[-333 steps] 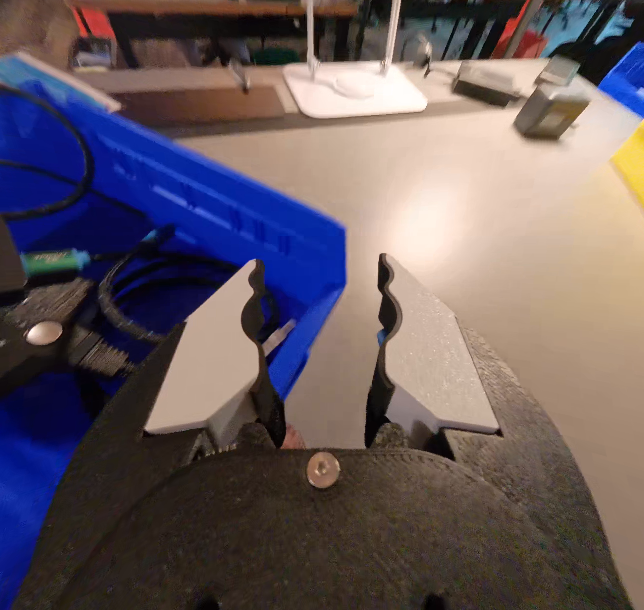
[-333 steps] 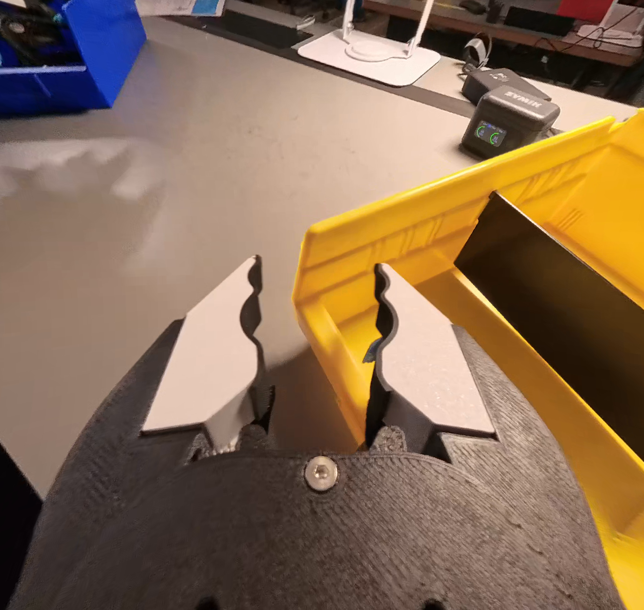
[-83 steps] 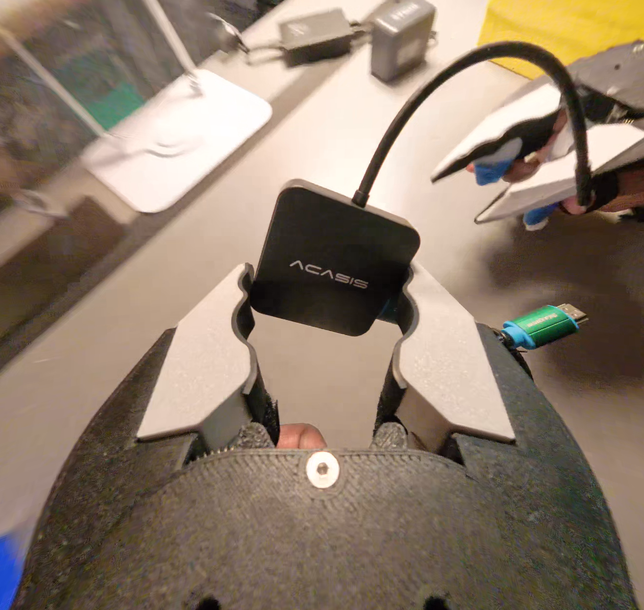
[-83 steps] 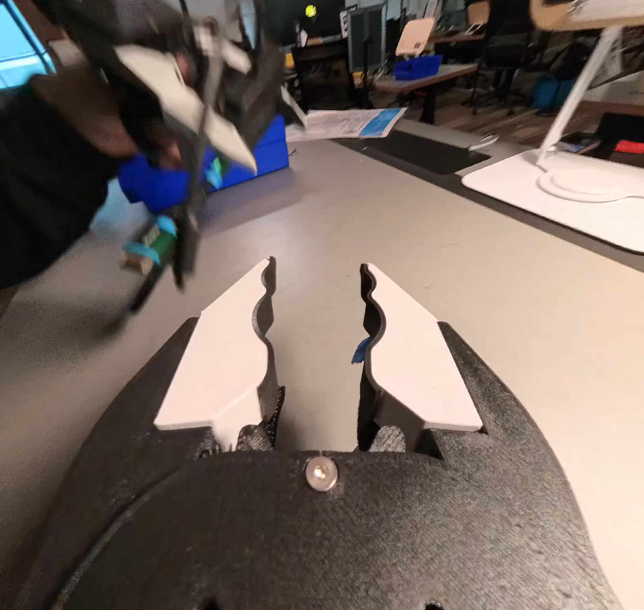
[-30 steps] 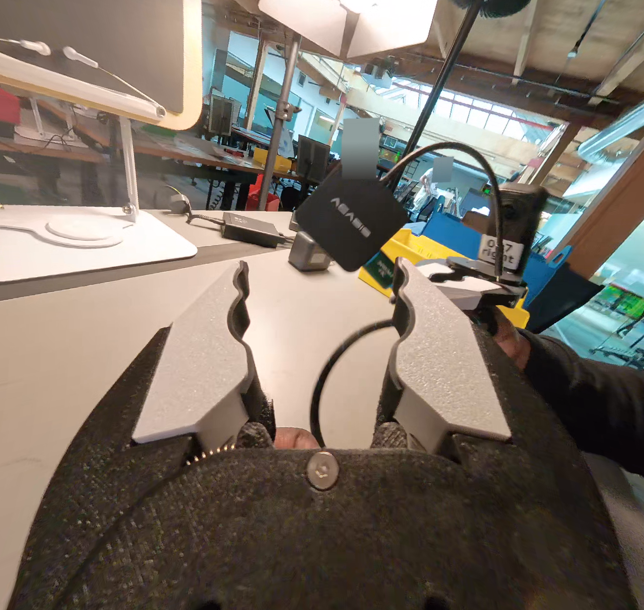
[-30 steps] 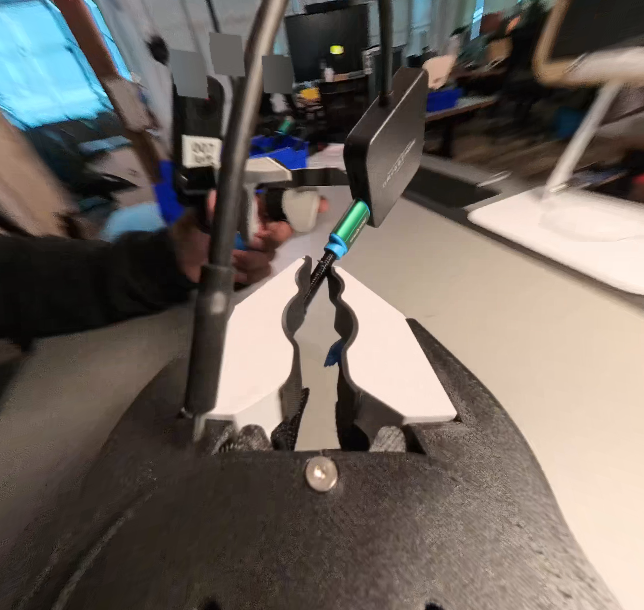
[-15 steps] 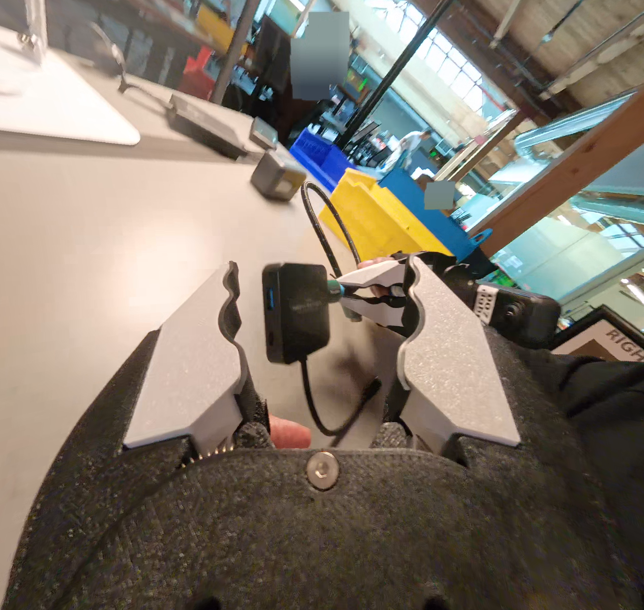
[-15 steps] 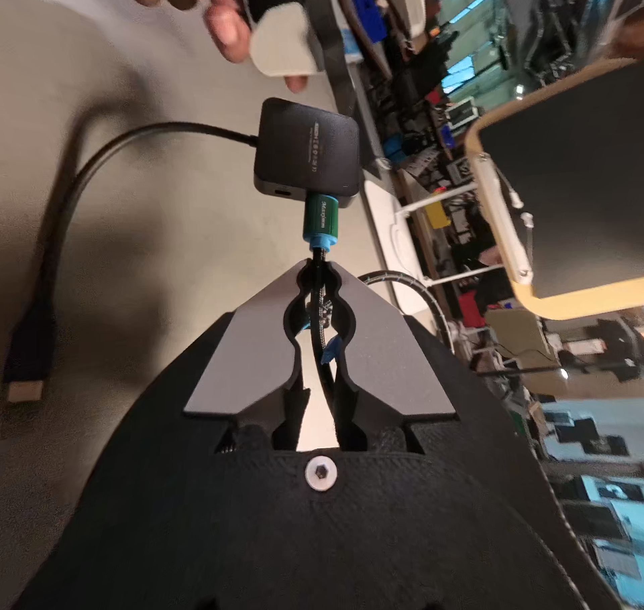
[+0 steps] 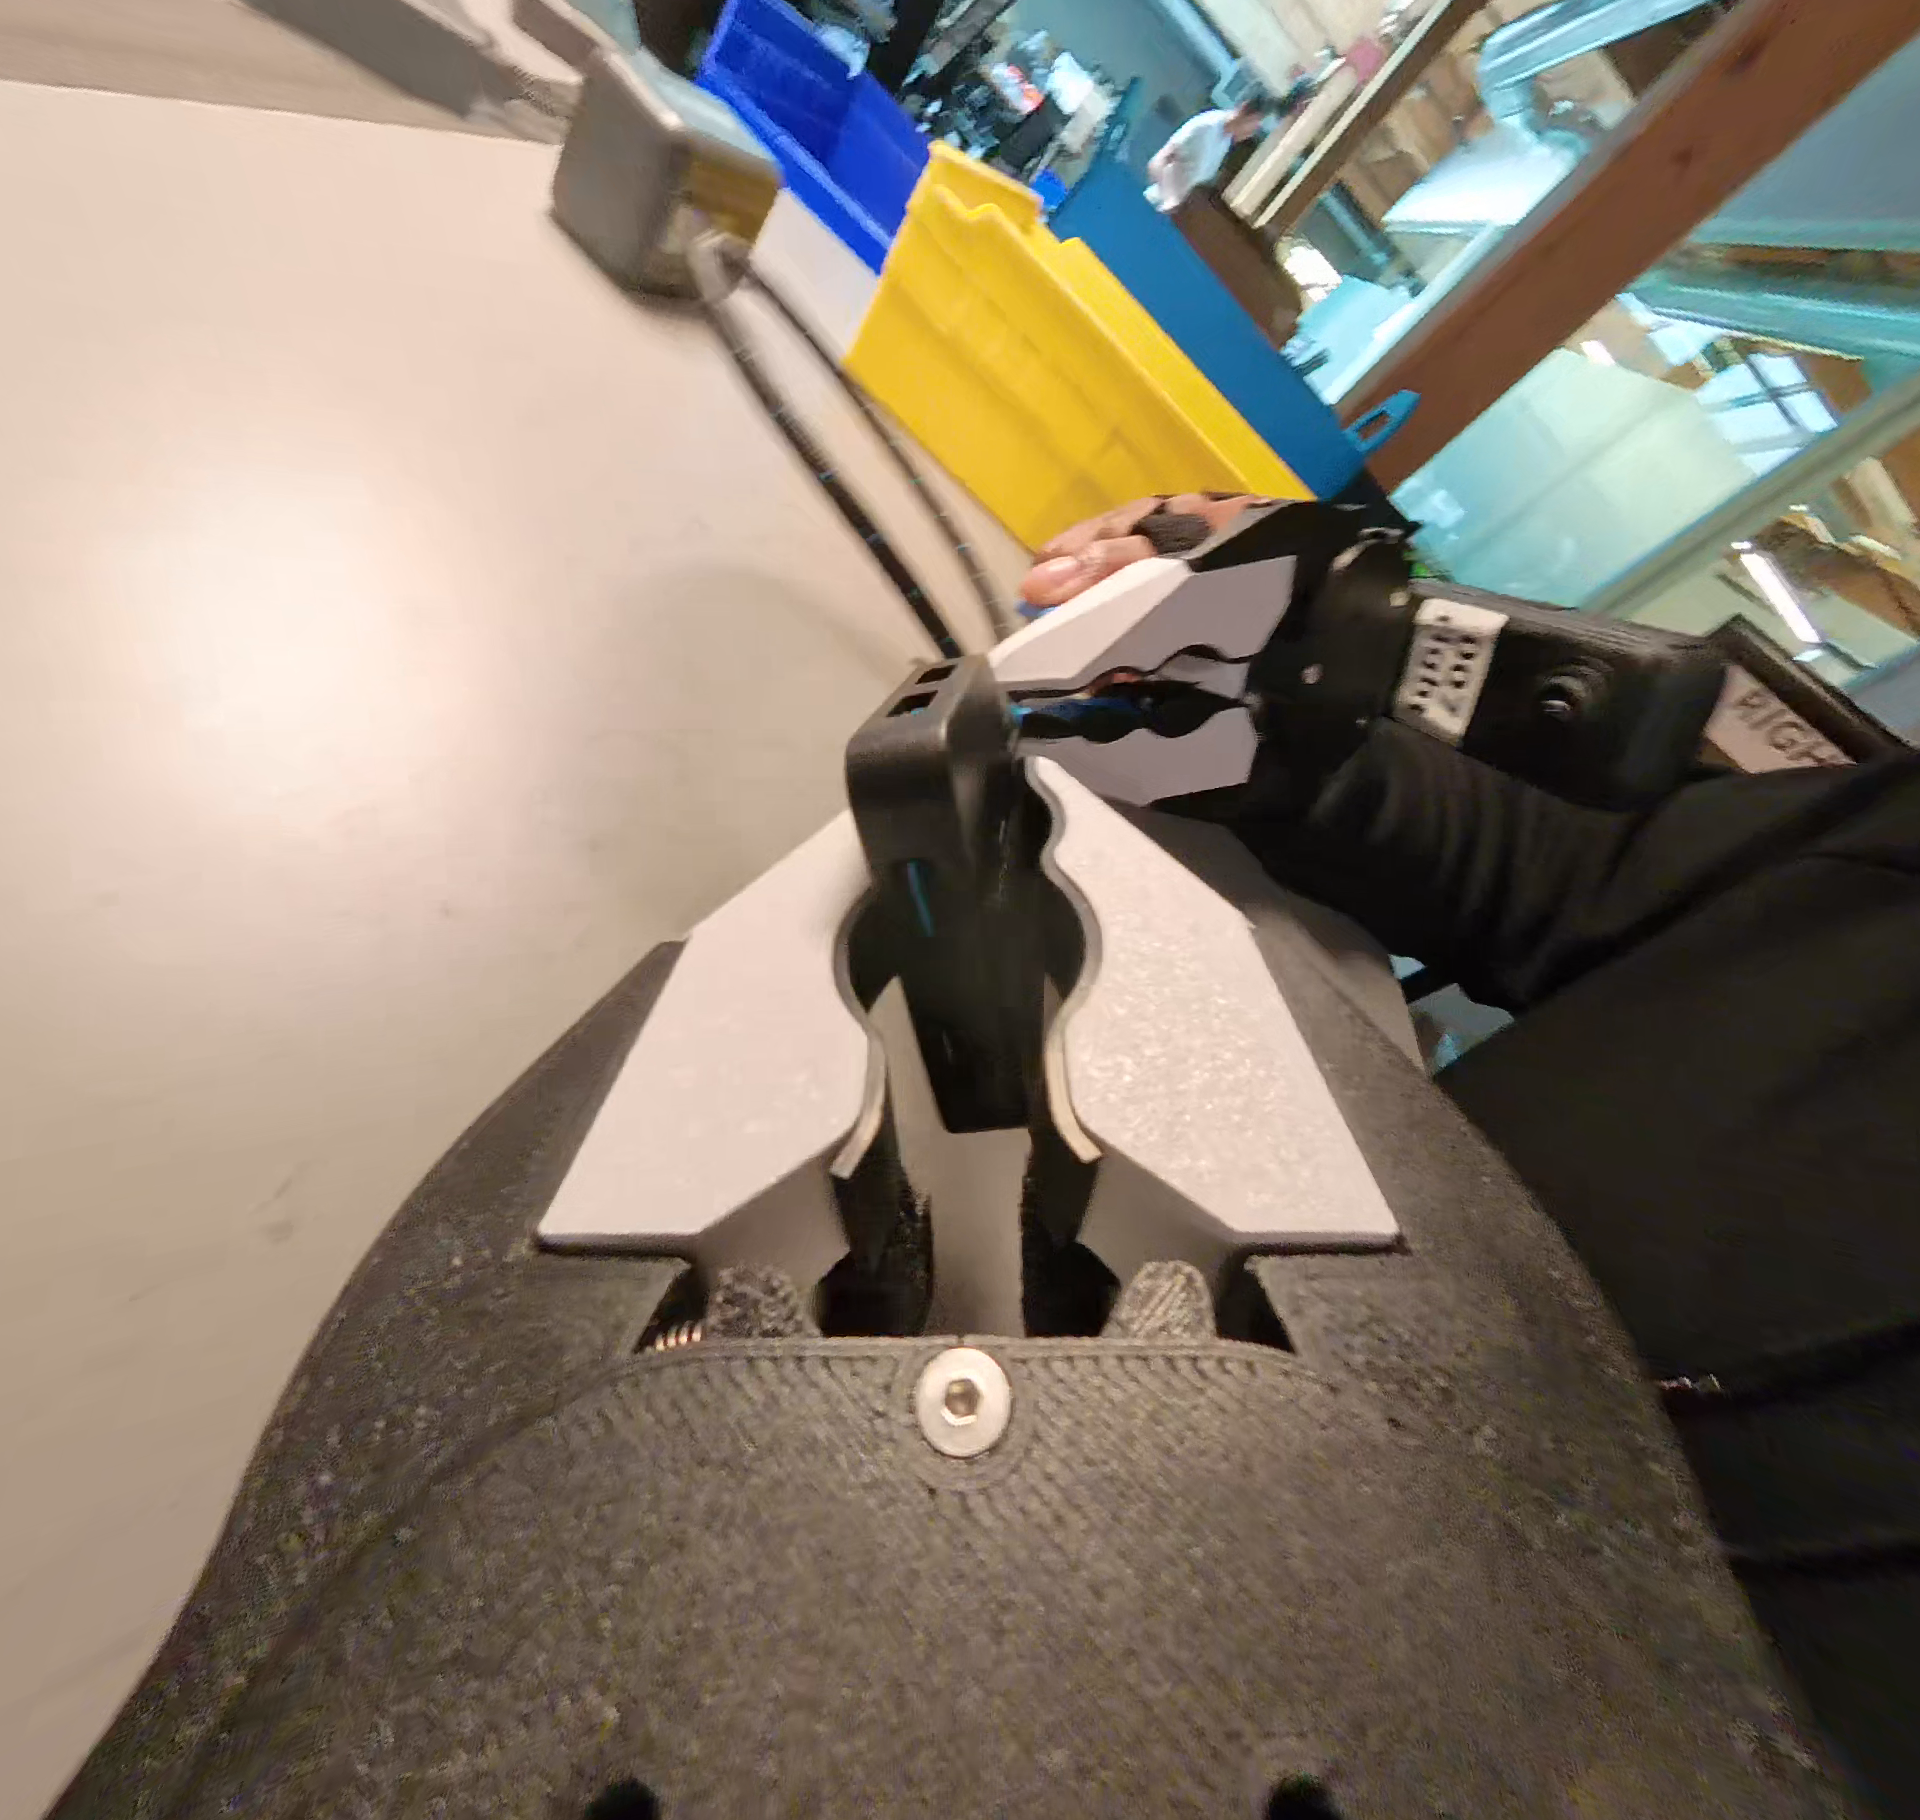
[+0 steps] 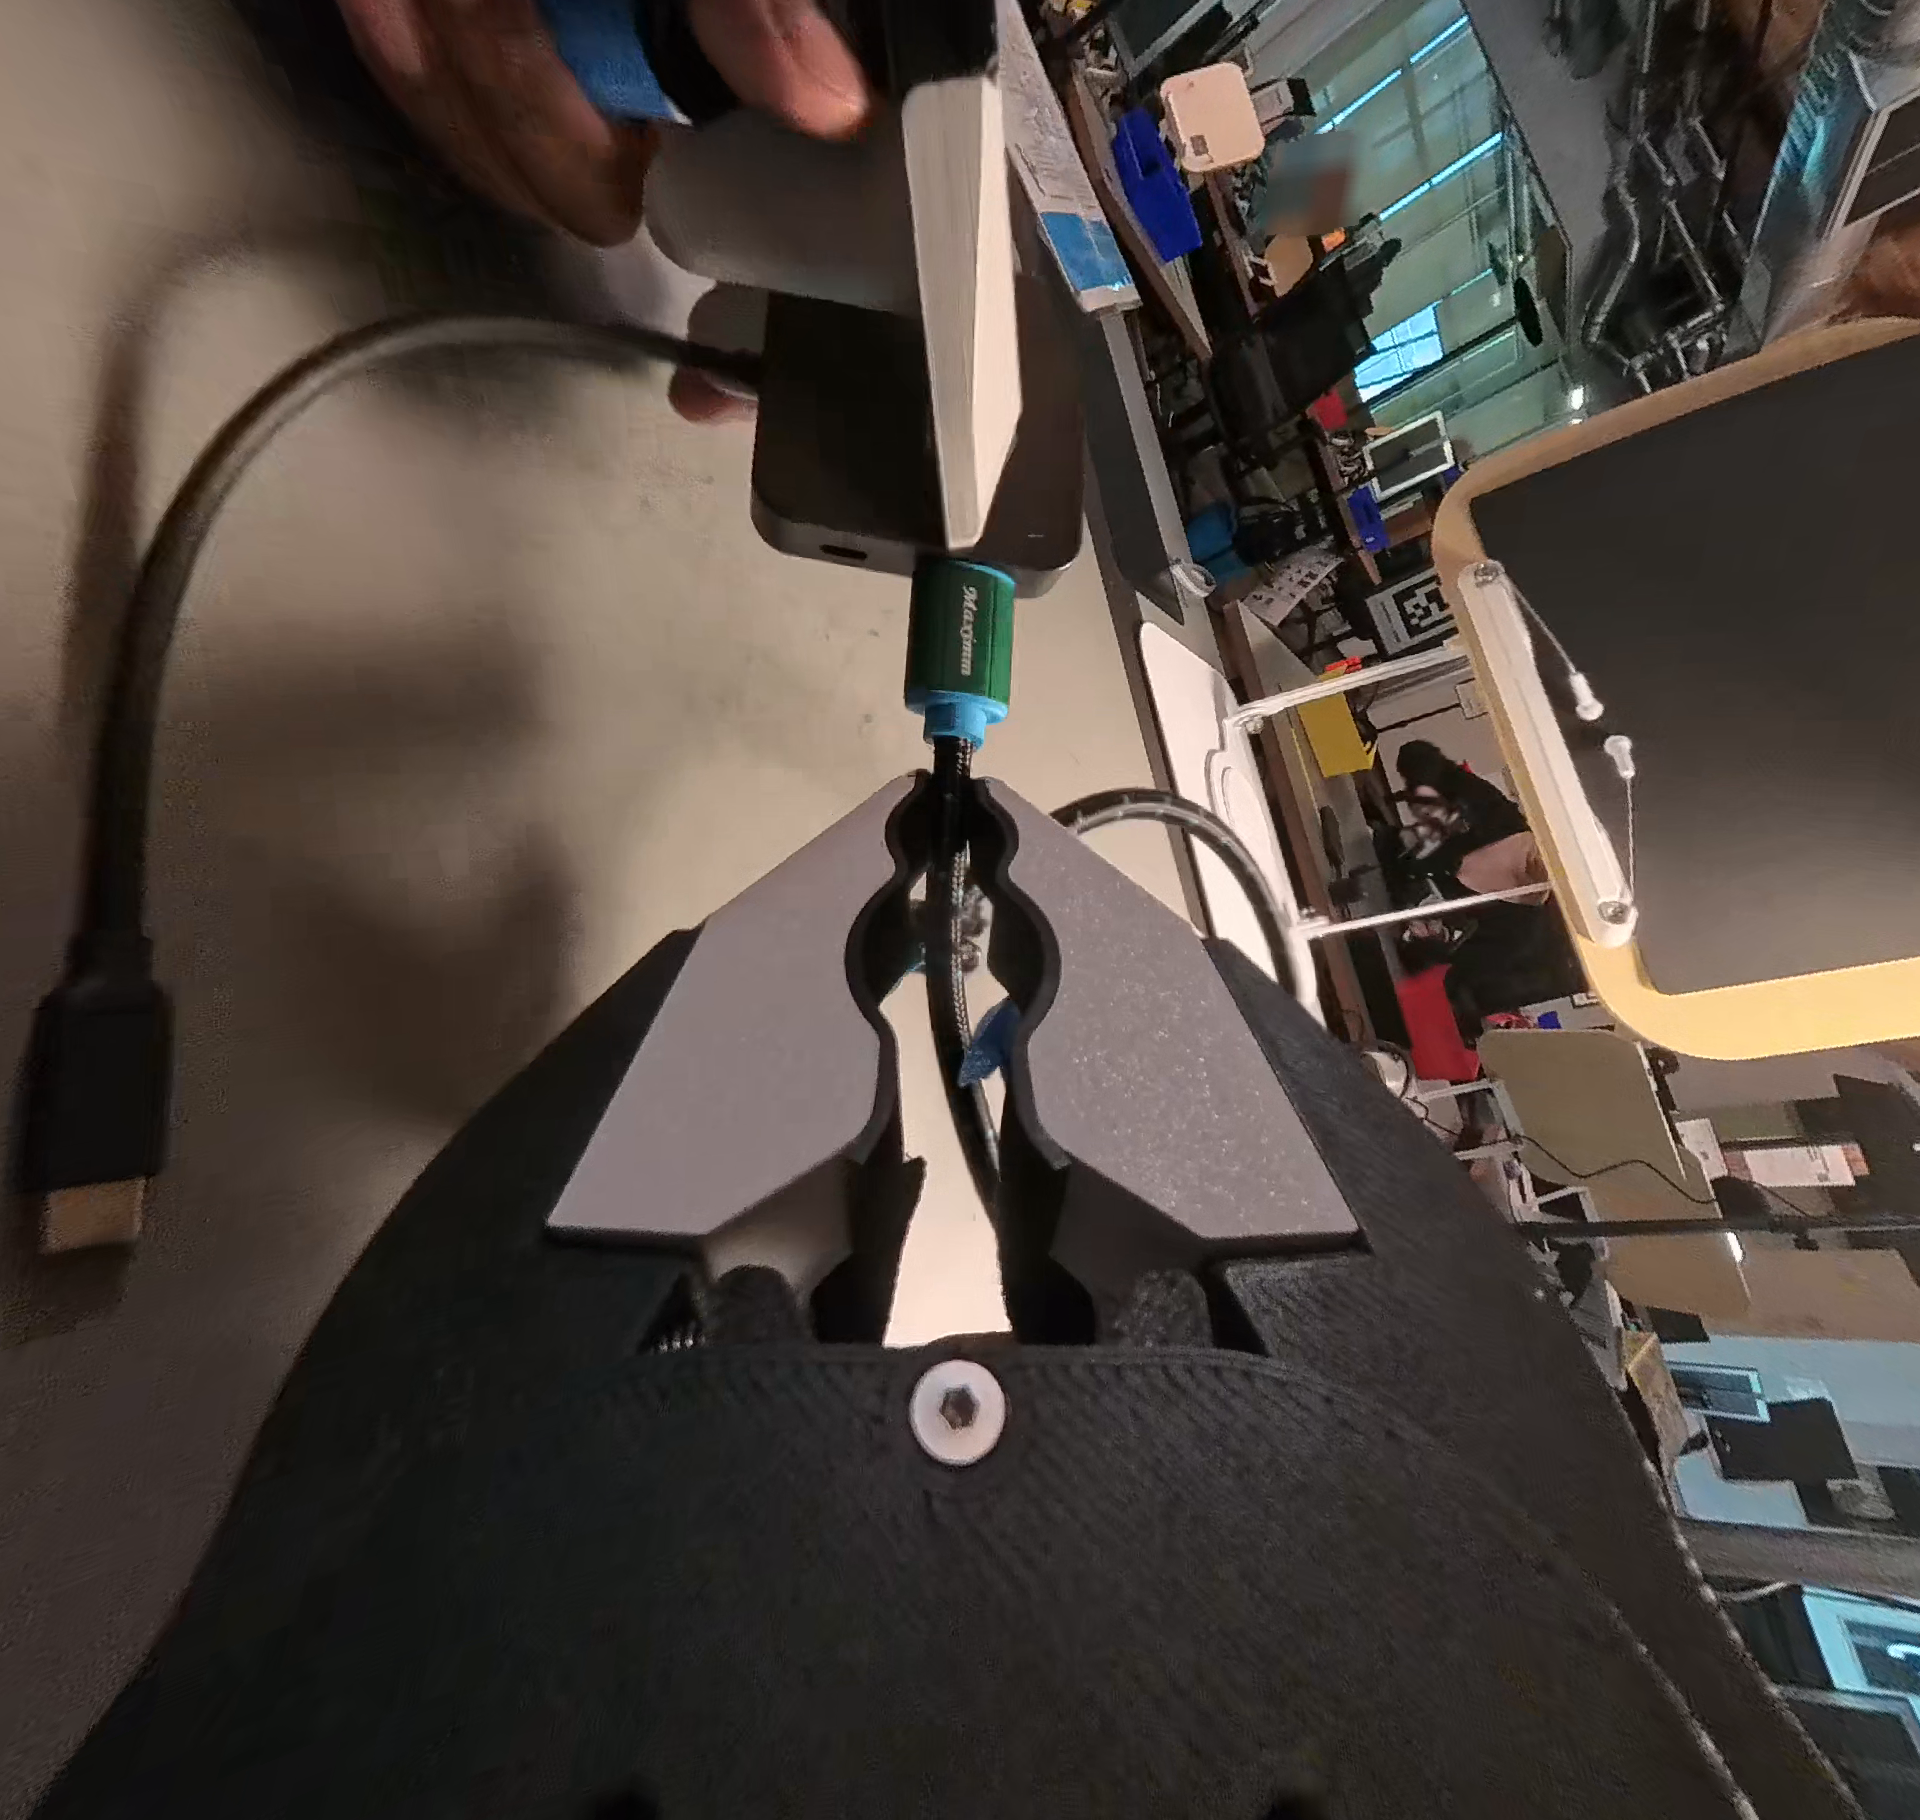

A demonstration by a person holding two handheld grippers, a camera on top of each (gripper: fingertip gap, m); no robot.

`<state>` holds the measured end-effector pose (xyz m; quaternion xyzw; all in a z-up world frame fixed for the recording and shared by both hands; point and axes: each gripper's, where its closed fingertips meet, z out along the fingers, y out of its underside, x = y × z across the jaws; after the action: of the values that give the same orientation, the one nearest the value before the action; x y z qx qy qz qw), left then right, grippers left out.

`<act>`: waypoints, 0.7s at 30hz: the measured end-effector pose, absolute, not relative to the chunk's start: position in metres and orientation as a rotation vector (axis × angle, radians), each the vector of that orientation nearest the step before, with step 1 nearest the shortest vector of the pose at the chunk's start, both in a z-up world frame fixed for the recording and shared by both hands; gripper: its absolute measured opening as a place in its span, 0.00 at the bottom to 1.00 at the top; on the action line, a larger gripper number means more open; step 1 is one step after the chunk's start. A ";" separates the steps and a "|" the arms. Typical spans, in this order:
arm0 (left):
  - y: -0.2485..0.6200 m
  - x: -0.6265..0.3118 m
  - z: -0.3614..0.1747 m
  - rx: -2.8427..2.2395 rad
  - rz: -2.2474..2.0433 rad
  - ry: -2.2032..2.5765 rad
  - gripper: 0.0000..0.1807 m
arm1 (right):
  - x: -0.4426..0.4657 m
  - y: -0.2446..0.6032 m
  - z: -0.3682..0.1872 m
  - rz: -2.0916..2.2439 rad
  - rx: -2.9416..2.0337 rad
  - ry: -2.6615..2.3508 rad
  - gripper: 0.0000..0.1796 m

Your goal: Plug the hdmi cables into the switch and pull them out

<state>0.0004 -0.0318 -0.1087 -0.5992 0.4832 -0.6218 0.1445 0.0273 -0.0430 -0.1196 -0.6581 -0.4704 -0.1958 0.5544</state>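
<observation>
HDMI switch (image 9: 940,897), a flat black box, sits edge-on between the fingers of the left tool (image 9: 961,814), which are pressed against its two faces, so it is held off the tabletop (image 9: 312,627). In the right wrist view the same switch (image 10: 852,461) lies just ahead of the right tool (image 10: 948,796), partly covered by a grey finger (image 10: 961,316) of the left tool. The right tool is pinching the braided cable (image 10: 954,897) just behind its green plug (image 10: 958,632) with the blue collar; the plug's nose is at the switch's near edge and looks seated or nearly so, though the port itself is hidden.

The step in hand seems to be the plugging-in, or its very end. The next move calls for a straight push or pull along the plug's axis while the left tool keeps the switch from twisting; gripping the cable rather than the plug body risks bending the cord.

Both tools are rolled sideways and meet nose to nose, roughly at right angles. Left of the right tool, the switch's own lead (image 10: 156,648) curves down to a loose black connector (image 10: 94,1116) on the tabletop. Farther beyond the left tool stand a yellow bin (image 9: 1039,368) and a blue bin (image 9: 810,123).
</observation>
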 end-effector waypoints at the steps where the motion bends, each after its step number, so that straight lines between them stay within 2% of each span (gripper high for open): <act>1: -0.034 0.001 -0.103 -1.692 -1.826 1.374 0.08 | 0.027 -0.043 -0.119 -0.455 -1.551 -1.105 0.04; 6: -0.034 0.006 -0.104 -1.700 -1.801 1.342 0.07 | 0.024 -0.043 -0.118 -0.418 -1.568 -1.070 0.17; 9: -0.034 0.007 -0.104 -1.699 -1.797 1.335 0.07 | 0.022 -0.039 -0.120 -0.447 -1.587 -1.063 0.09; 11: -0.034 0.007 -0.105 -1.705 -1.795 1.336 0.07 | 0.025 -0.039 -0.120 -0.446 -1.598 -1.061 0.07; 21: -0.039 0.009 -0.103 -1.663 -1.775 1.374 0.08 | 0.030 -0.042 -0.116 -0.368 -1.595 -1.069 0.08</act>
<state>0.0092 -0.0395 -0.1031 -0.5863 0.4843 -0.6259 0.1730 0.0304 -0.0421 -0.1159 -0.6766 -0.4532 -0.1559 0.5591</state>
